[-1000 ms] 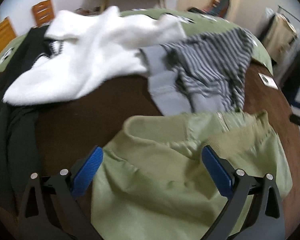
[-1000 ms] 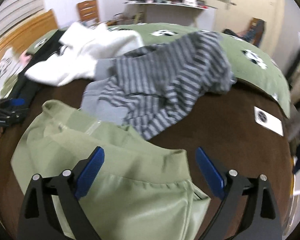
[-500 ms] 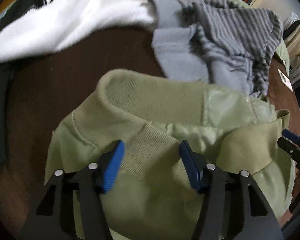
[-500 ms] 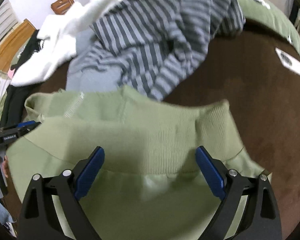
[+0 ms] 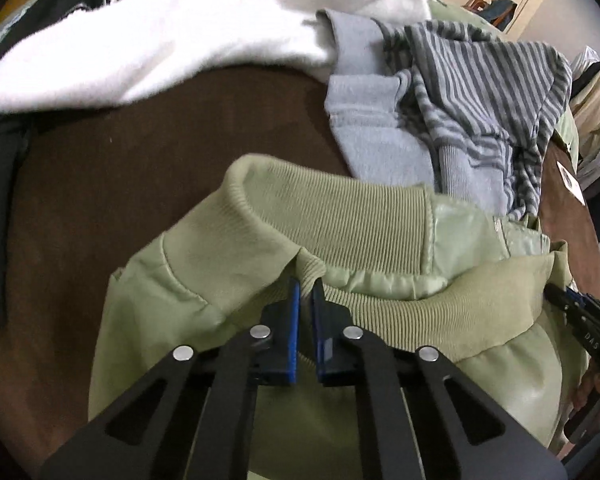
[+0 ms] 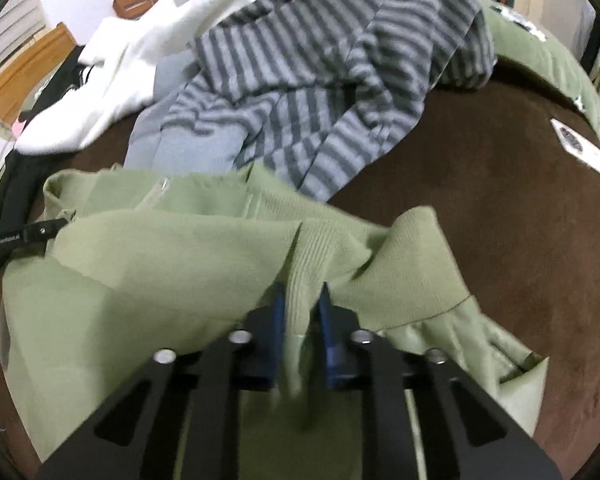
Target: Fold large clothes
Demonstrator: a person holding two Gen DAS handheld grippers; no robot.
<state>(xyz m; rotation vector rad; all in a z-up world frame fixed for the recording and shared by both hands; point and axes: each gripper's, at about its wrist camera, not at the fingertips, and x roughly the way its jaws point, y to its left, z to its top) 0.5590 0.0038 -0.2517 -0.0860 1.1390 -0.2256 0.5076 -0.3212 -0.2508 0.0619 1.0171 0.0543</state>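
A light green jacket [image 5: 340, 224] with ribbed hem lies on the brown bed cover. My left gripper [image 5: 306, 288] is shut on the near ribbed edge of the jacket. In the right wrist view the same jacket [image 6: 172, 248] fills the foreground, and my right gripper [image 6: 302, 300] is shut on a pinched fold of its ribbed band. The other gripper shows at the edge of each view, at the right of the left wrist view [image 5: 580, 320] and at the left of the right wrist view [image 6: 16, 236].
A grey striped garment [image 5: 480, 92] and a white fleece [image 5: 172, 28] lie behind the jacket, a black garment [image 5: 0, 152] at the left. A brown cover [image 6: 500, 200] with a white label [image 6: 580, 148] spreads to the right. The striped garment [image 6: 340, 60] touches the jacket's far edge.
Both grippers came down onto the green jacket and closed on its ribbed edge; a second ago both were open above it.
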